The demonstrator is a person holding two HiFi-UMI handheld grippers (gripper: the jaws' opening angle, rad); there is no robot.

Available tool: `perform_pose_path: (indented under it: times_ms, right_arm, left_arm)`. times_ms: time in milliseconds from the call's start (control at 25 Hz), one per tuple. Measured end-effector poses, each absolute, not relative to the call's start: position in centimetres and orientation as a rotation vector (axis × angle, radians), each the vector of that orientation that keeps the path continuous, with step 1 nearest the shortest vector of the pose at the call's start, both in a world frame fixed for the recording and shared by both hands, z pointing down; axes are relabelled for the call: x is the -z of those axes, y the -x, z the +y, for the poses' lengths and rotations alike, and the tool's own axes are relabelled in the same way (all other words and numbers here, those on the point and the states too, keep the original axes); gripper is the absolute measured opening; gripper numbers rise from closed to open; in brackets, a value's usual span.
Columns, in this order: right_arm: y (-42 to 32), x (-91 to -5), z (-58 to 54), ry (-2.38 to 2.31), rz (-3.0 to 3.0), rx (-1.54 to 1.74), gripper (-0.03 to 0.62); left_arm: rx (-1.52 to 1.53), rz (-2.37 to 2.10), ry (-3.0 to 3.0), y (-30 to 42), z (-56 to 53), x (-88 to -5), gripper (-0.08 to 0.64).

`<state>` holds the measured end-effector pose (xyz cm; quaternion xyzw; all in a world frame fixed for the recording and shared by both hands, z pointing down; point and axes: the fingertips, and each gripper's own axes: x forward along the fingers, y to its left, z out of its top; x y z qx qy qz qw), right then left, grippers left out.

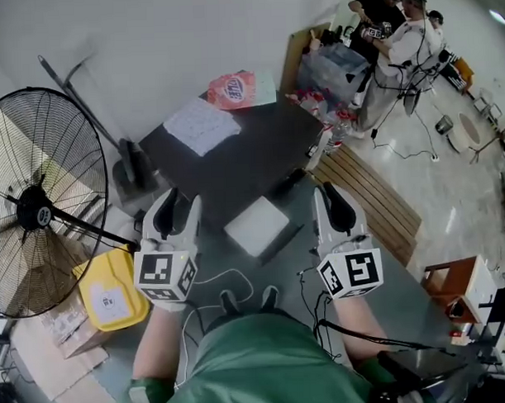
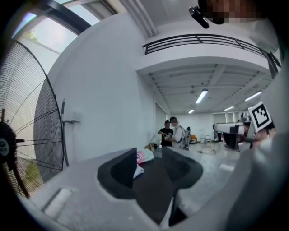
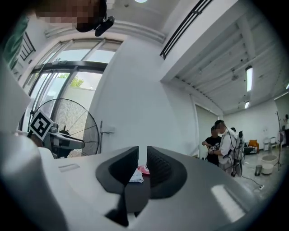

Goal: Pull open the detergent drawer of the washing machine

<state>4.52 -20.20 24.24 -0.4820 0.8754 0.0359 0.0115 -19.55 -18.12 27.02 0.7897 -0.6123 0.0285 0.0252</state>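
Note:
No washing machine drawer shows in any view. My left gripper (image 1: pixel 180 209) is held level at chest height over a dark flat top (image 1: pixel 259 159), its jaws open with a clear gap and nothing between them; the left gripper view (image 2: pixel 151 155) shows the same. My right gripper (image 1: pixel 328 194) is raised beside it, level. Its jaws stand a narrow slit apart and hold nothing, which the right gripper view (image 3: pixel 142 155) also shows. Both point across the dark top toward the white wall.
A white box (image 1: pixel 256 225), a sheet of paper (image 1: pixel 202 124) and an orange bag (image 1: pixel 230 90) lie on the dark top. A large floor fan (image 1: pixel 38 212) and a yellow jug (image 1: pixel 111 292) stand left. A wooden bench (image 1: pixel 376 192) and people (image 1: pixel 395 34) are right.

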Motion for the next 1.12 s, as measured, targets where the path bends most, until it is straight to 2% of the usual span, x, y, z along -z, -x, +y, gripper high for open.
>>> perform_pose_path:
  times_ms: [240, 1120]
  right_arm:
    - [-3.9, -21.8, -19.5, 1.47, 2.728, -0.247, 0.046]
    - [-3.1, -22.2, -22.5, 1.444, 2.749, -0.247, 0.046]
  left_arm:
    - [-0.024, -1.896, -2.482, 19.1, -18.5, -24.9, 0.164]
    - [-0.034, -1.849, -2.522, 18.7, -21.8, -24.9, 0.149]
